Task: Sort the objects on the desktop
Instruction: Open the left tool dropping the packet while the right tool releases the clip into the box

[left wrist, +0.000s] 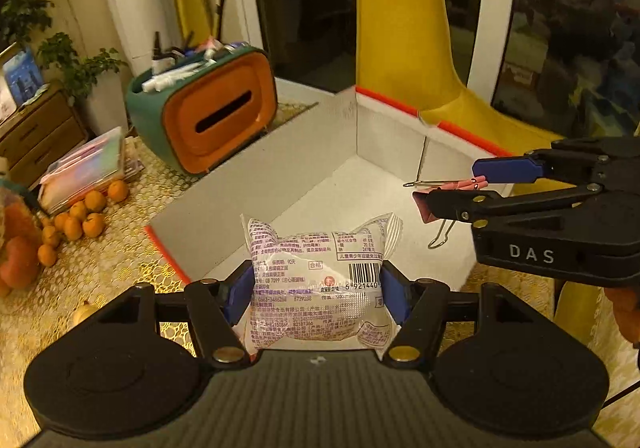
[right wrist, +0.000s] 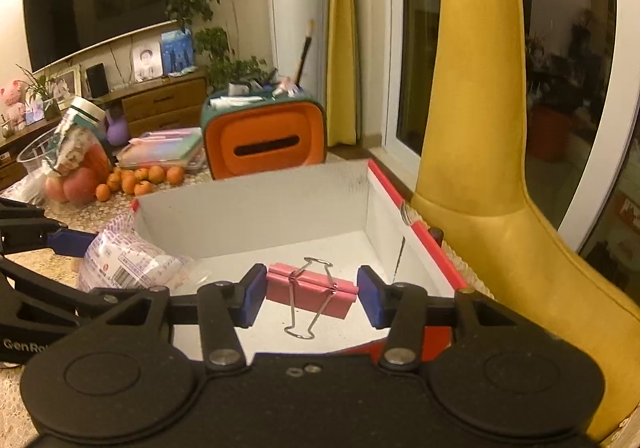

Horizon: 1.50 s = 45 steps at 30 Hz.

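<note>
The left tongs (left wrist: 316, 296) clamp a clear plastic snack packet with purple print (left wrist: 320, 280) between their blue pads, held over the near edge of a white open cardboard box with red rim (left wrist: 280, 168). The right tongs (right wrist: 312, 296) pinch a pink metal binder clip (right wrist: 316, 290) above the box floor, near its right wall.

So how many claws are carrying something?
2. The left claw grips a wrapped snack packet; the right claw grips a pink binder clip, both over the white box.
</note>
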Each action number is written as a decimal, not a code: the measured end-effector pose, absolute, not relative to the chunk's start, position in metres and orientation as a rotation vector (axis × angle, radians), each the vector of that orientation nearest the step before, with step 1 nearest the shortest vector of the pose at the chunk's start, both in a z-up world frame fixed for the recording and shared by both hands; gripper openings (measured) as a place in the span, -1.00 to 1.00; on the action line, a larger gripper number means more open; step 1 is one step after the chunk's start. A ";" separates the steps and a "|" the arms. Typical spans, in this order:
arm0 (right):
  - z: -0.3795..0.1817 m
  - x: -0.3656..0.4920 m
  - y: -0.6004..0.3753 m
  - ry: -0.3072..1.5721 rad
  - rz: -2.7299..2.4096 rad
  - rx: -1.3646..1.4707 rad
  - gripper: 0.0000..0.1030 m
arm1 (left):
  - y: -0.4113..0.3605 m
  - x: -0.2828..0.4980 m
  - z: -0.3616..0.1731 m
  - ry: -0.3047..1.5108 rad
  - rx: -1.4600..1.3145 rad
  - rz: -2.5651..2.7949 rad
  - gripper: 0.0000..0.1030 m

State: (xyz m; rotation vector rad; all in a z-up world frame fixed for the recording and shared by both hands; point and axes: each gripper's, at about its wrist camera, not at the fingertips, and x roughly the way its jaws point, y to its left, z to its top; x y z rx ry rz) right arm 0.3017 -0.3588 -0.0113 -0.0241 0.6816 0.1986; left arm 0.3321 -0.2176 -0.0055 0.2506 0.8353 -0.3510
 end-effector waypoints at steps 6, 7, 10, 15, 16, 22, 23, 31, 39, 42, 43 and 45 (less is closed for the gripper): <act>-0.028 0.325 -0.363 0.751 0.186 -0.040 -0.07 | -0.231 0.360 -0.022 0.903 0.257 -0.354 0.26; -0.029 0.330 -0.363 0.755 0.178 -0.041 -0.07 | -0.233 0.365 -0.026 0.915 0.259 -0.357 0.26; -0.036 0.338 -0.364 0.777 0.176 -0.055 -0.07 | -0.239 0.374 -0.037 0.943 0.274 -0.360 0.26; -0.050 0.350 -0.365 0.843 0.164 -0.083 -0.07 | -0.245 0.386 -0.053 0.984 0.295 -0.341 0.26; -0.052 0.351 -0.365 0.852 0.163 -0.086 -0.07 | -0.245 0.388 -0.055 0.992 0.295 -0.335 0.27; -0.058 0.355 -0.364 0.874 0.164 -0.093 -0.06 | -0.247 0.400 -0.067 1.047 0.304 -0.342 0.28; -0.058 0.355 -0.364 0.879 0.166 -0.093 -0.06 | -0.247 0.402 -0.070 1.065 0.303 -0.344 0.28; -0.059 0.364 -0.365 0.908 0.152 -0.071 -0.05 | -0.242 0.410 -0.083 1.162 0.270 -0.341 0.28; -0.051 0.360 -0.368 0.874 0.141 -0.055 0.26 | -0.234 0.406 -0.074 1.150 0.187 -0.349 0.55; -0.046 0.356 -0.371 0.866 0.138 -0.045 0.26 | -0.232 0.399 -0.064 1.131 0.163 -0.363 0.55; -0.044 0.355 -0.371 0.865 0.138 -0.039 0.26 | -0.231 0.396 -0.060 1.122 0.159 -0.363 0.55; -0.040 0.352 -0.372 0.862 0.139 -0.029 0.26 | -0.230 0.390 -0.051 1.103 0.152 -0.370 0.55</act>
